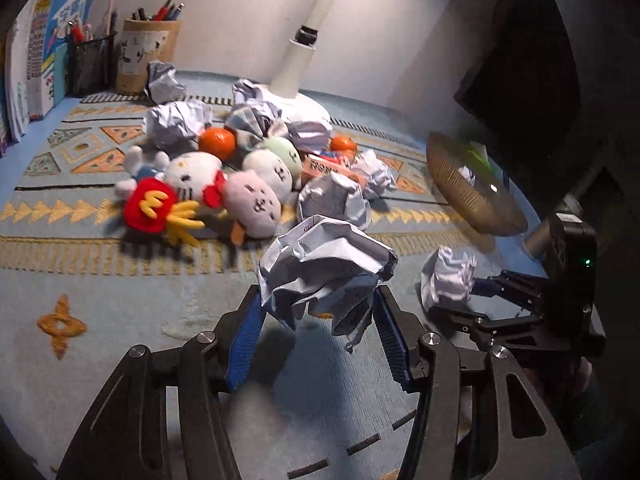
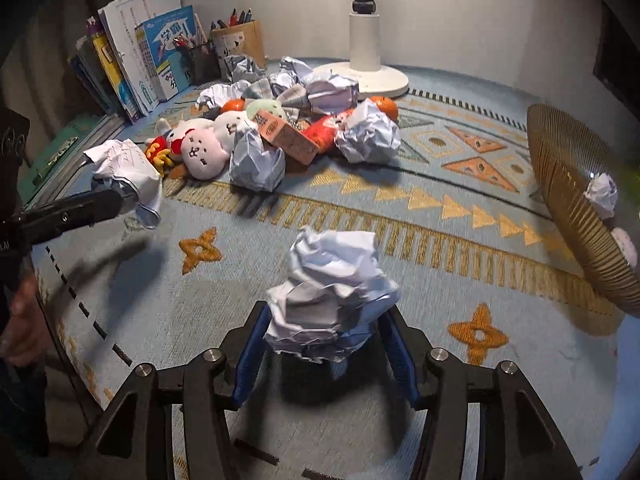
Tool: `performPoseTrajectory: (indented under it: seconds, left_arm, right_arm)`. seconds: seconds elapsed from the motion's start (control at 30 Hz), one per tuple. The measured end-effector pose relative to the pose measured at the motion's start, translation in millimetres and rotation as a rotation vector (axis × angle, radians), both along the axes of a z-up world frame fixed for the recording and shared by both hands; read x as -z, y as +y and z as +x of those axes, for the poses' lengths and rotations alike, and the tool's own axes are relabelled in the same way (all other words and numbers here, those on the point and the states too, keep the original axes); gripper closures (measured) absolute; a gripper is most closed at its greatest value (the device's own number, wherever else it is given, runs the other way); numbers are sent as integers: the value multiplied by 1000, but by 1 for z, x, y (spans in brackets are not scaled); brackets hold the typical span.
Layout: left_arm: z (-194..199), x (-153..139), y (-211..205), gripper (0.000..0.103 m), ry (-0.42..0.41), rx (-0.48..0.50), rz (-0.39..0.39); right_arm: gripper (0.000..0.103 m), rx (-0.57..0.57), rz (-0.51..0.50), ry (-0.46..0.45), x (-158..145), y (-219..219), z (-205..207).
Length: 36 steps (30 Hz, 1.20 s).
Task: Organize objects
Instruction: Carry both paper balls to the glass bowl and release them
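Both sets of fingers are clenched on paper: left gripper (image 1: 318, 312) grasps one paper ball (image 1: 324, 268), right gripper (image 2: 326, 340) another paper wad (image 2: 332, 300). The basket (image 2: 568, 208) beyond the right fingers holds little; most clutter (image 1: 224, 176) remains ahead.

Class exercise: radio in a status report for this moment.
Left gripper shut on crumpled paper. Right gripper shut on paper ball. Gold basket to the right, path clear.

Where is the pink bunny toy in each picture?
Left wrist view: the pink plush toy lies left of centre, beside the white kitty plush.
Right wrist view: it lies upper left, at the pile's near edge.
Shared landmark: the white lamp base behind the pile.
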State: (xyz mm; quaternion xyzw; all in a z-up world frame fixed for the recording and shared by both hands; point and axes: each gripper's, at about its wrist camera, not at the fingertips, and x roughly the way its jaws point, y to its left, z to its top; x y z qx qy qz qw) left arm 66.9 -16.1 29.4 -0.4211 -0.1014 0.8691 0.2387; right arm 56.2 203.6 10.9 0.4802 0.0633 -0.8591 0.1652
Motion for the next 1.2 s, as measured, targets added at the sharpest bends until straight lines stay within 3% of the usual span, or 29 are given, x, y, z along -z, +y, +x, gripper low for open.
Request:
performPoseTrajectory:
  seconds: [0.13, 0.27, 0.37, 0.47, 0.5, 0.6, 0.8, 1.03, 1.13, 1.2]
  left_arm:
    - [-2, 7, 16, 51, -15, 38, -20]
    - [-1, 11, 22, 51, -27, 51, -22]
    - [1, 10, 27, 51, -23, 63, -35]
    - [4, 6, 31, 51, -13, 68, -43]
    - [5, 5, 31, 51, -11, 71, -41]
    - [3, 2, 37, 51, -8, 77, -50]
    - [-7, -34, 69, 51, 52, 125, -45]
    - [-38, -114, 153, 51, 196, 217, 0]
    - [-59, -127, 204, 51, 221, 254, -12]
    - [-76, -122, 237, 51, 179, 285, -9]
  right_arm:
    - [35, 29, 34, 13, 1, 12, 12]
    - [34, 68, -107, -23, 2, 22, 11]
    - [19, 124, -204, -33, 2, 22, -3]
    - [17, 165, -229, -15, 2, 18, -10]
    - [18, 174, -233, -9, 2, 18, -11]
    - [46, 163, -262, -6, 0, 20, -12]
    - [49, 210, -303, 73, -28, 56, -3]
    - [49, 433, -292, 358, -122, 156, 5]
    - [49, 563, -265, 370, -135, 194, -9]
    - [49, 613, -286, 334, -132, 214, -23]
